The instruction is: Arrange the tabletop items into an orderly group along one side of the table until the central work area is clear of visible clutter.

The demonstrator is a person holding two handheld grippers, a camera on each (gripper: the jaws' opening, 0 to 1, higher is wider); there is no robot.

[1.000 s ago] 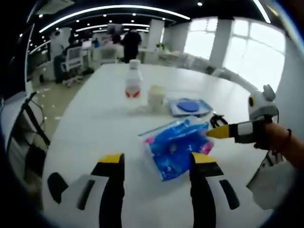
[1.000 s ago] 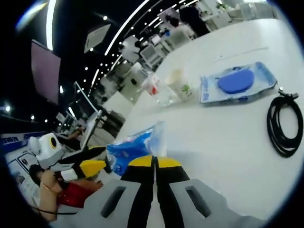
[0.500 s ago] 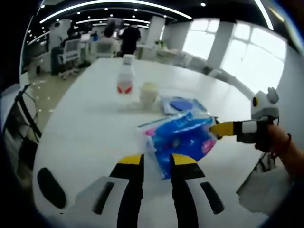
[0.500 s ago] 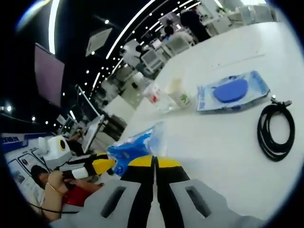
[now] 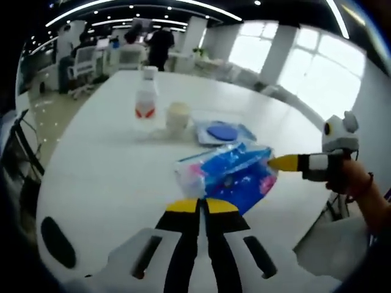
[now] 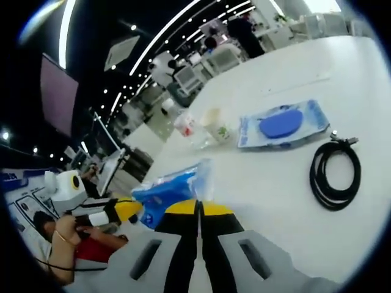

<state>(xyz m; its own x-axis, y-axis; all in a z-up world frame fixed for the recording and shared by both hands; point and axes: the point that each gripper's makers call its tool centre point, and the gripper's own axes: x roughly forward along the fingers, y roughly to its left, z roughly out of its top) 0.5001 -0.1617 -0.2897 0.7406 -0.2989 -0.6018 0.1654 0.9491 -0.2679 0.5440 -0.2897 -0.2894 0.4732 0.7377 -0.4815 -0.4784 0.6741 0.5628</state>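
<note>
both tools are clamped on the same blue snack bag (image 5: pixel 227 177): left tool (image 5: pixel 202 206) pinches its near edge, right tool (image 6: pixel 198 208) has the opposite end, jaws fully together. the bag sits between them above the white bench (image 5: pixel 110 165). farther back, clustered together: a clear bottle (image 5: pixel 145 99), a paper cup (image 5: pixel 178 116), a blue packet (image 6: pixel 281 125). a coiled black cable (image 6: pixel 335 176) lies just beside that packet.

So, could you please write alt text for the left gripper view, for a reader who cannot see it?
The left gripper, jaws shut, and the right gripper each pinch an end of a blue plastic packet over a white table. Beyond it stand a clear bottle and a pale cup, beside a flat pouch holding a blue disc.
</note>
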